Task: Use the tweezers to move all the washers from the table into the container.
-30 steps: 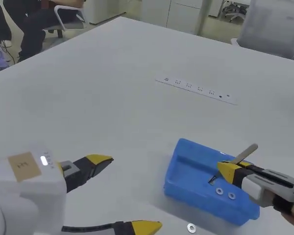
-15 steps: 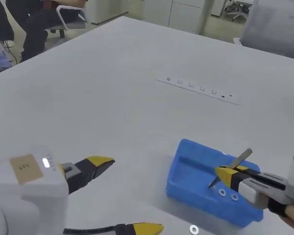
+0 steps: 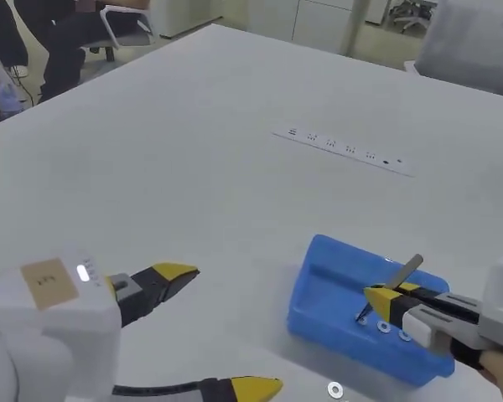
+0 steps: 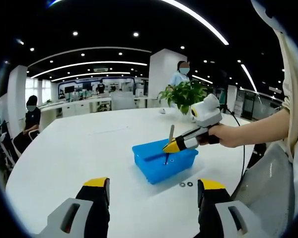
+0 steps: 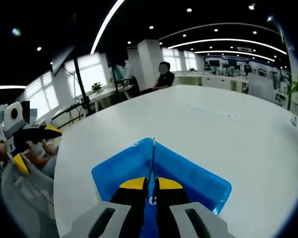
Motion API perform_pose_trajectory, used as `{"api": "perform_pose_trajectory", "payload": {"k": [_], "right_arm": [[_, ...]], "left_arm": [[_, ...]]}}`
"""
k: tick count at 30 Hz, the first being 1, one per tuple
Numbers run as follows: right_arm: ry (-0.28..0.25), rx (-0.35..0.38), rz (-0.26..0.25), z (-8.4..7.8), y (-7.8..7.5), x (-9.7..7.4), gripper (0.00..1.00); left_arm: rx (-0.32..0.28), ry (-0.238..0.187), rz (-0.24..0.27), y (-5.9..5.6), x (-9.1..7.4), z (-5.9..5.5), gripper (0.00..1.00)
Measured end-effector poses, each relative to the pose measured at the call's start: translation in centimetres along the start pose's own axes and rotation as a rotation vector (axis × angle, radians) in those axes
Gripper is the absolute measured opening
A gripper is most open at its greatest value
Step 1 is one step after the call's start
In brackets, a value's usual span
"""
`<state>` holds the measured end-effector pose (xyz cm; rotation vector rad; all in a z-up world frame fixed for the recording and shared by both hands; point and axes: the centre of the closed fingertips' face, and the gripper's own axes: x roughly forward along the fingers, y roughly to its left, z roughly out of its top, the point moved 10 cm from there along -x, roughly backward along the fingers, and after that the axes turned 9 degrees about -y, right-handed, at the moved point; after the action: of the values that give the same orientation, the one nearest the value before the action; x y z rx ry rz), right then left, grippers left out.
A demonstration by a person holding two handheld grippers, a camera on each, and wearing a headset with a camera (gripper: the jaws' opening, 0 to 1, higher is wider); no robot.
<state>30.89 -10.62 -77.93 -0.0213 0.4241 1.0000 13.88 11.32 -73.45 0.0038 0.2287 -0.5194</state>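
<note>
A blue container point(image 3: 327, 293) sits on the white table, with two washers point(image 3: 385, 327) inside it. My right gripper point(image 3: 377, 295) is shut on metal tweezers point(image 3: 407, 270), whose tip points down into the container near those washers. The right gripper view has the tweezers point(image 5: 152, 158) running forward over the blue container point(image 5: 188, 173) from my right gripper point(image 5: 151, 182). One washer point(image 3: 334, 389) lies on the table just in front of the container; the left gripper view shows two washers point(image 4: 186, 184) there. My left gripper point(image 3: 230, 329) hangs open at the near left, holding nothing.
A flush power strip point(image 3: 344, 151) is set into the table's far side. Office chairs point(image 3: 121, 21) stand beyond the far left edge, and people sit in the background. The table's right edge is close to the container point(image 4: 164, 158).
The head camera has shifted slightly. My right gripper with the tweezers has eased a little lower and nearer over the container. The left gripper has stayed put.
</note>
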Motion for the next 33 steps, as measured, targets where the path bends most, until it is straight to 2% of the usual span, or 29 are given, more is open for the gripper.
{"api": "perform_pose_trajectory", "payload": {"k": [8, 17, 33], "right_arm": [[0.001, -0.035, 0.013, 0.1, 0.1, 0.1, 0.04], [-0.045, -0.031, -0.002, 1.0, 0.0, -0.6, 0.04], [-0.114, -0.023, 0.006, 2.5, 1.7, -3.3, 0.03]], "left_arm": [[0.002, 0.000, 0.000, 0.0, 0.0, 0.0, 0.73], [0.002, 0.000, -0.001, 0.0, 0.0, 0.0, 0.72], [0.005, 0.002, -0.005, 0.0, 0.1, -0.1, 0.72]]}}
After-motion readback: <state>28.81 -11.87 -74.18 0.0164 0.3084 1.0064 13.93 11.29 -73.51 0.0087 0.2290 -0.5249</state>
